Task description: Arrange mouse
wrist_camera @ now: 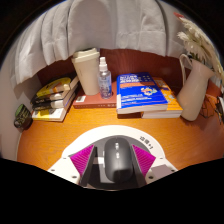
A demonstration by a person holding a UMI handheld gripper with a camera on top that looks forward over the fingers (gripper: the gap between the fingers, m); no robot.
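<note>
Sweeping from left to right across the wooden desk [40, 150], a stack of books [52, 98] lies at the far left, then a small spray bottle [104, 78], a blue book [143, 92] and a white pitcher [196, 78] at the right, all well beyond the fingers. The gripper [116, 165] has both magenta pads [82, 160] pressed on a dark computer mouse [117, 160], which sits over a white round mat [110, 134]. The smooth, rounded shell could slip or twist out if the squeeze loosens or the release comes tilted, leaving it crooked.

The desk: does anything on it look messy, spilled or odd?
Nothing stands out. The mouse sits straight between the gripper fingers on a white round pad; books and bottle beyond look tidy.
</note>
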